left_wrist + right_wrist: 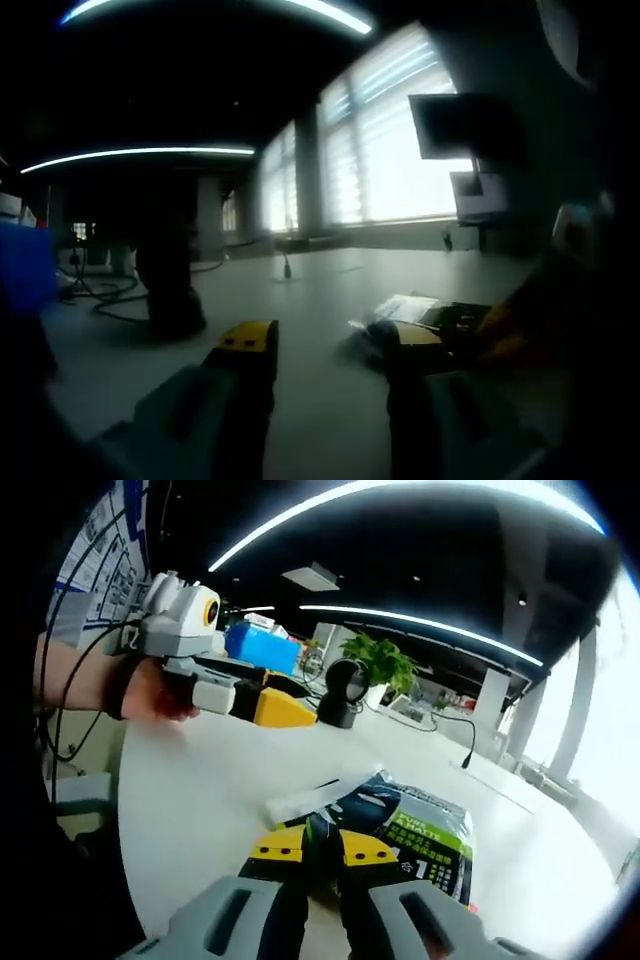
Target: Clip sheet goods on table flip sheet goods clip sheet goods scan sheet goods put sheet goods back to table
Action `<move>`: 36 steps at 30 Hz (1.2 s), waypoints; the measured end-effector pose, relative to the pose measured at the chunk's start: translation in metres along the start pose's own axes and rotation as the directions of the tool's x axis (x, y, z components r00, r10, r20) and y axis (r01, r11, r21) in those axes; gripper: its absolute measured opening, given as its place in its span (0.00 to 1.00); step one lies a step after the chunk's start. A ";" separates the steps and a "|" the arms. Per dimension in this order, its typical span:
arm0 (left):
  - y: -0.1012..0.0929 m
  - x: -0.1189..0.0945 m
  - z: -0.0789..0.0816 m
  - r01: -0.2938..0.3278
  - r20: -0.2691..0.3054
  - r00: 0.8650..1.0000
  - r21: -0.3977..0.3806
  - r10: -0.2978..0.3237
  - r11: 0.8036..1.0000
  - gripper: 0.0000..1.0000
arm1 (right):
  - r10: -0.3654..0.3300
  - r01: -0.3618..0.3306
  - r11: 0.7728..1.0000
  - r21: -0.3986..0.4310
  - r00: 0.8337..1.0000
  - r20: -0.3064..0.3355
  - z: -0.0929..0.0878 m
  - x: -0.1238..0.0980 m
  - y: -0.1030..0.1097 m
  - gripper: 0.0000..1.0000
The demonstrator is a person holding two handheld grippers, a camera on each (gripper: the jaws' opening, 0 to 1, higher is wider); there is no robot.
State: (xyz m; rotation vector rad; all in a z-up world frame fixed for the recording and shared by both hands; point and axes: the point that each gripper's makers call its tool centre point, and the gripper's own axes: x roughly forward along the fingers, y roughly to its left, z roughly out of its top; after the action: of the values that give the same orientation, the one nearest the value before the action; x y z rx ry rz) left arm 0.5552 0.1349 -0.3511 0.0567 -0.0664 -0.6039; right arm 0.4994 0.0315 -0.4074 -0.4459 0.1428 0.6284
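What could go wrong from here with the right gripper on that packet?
The right gripper pinches only the near edge of the dark packet, so the packet may sag or slip when lifted. The left gripper hangs open above the table, apart from the packet, lending no support. The clear wrapper beside the packet could get dragged along.

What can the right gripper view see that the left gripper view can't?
In the right gripper view: a green plant, a blue box, a person's hand holding the left gripper, and the right gripper with its jaws shut on the near edge of the dark sheet goods packet.

In the left gripper view: bright windows with blinds, a hanging monitor, and cables on the table.

Both show the white table, the packet, and long ceiling lights.
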 end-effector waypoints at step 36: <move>0.006 0.000 0.000 -0.033 -0.004 0.999 -0.004 0.033 0.999 0.34 | 0.033 -0.035 0.998 0.060 0.999 0.040 0.010 0.004 -0.006 0.00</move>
State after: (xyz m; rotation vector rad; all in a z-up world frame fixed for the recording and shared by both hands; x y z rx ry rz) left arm 0.5591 0.1398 -0.3509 0.0523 -0.0623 -0.5707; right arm 0.5064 0.0336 -0.3976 -0.3733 0.1318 0.6644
